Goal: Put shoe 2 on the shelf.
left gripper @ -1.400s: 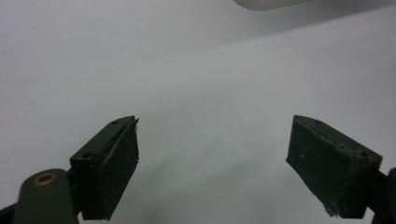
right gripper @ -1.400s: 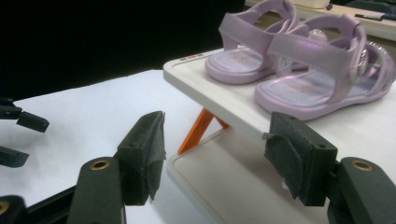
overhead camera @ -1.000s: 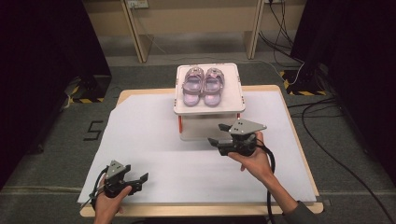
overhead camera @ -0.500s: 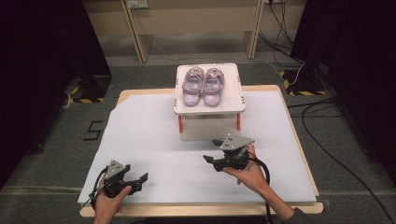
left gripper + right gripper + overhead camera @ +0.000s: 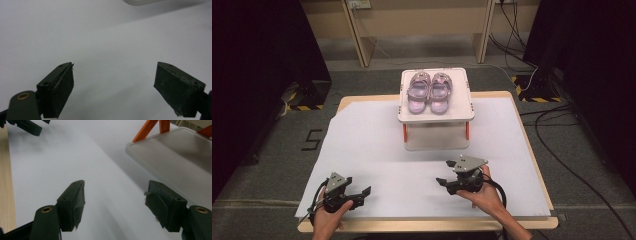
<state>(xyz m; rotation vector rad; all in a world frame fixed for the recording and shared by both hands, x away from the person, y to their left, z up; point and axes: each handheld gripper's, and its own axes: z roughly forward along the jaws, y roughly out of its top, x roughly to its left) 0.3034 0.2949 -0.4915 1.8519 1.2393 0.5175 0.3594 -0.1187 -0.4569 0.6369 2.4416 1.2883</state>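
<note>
A pair of small purple shoes (image 5: 428,92) sits side by side on the top of a white stand (image 5: 437,118) with orange legs (image 5: 405,133) at the far middle of the table. My left gripper (image 5: 364,196) rests low at the near left, jaws open and pointing right, with only white sheet between them (image 5: 115,72). My right gripper (image 5: 444,172) is held low over the sheet in front of the stand, pointing left. Its jaws have just been opening wider and stand open with nothing between them (image 5: 115,190). The stand's lower tray (image 5: 175,157) lies just right of it.
A white sheet (image 5: 372,145) covers the wooden table (image 5: 522,117). Cables (image 5: 557,150) run over the floor at the right, and dark curtains stand on both sides. In the right gripper view the left gripper's jaws (image 5: 25,126) show at the top left.
My right gripper has come down and toward the near edge, from beside the stand to low over the sheet. The left gripper has stayed put.
</note>
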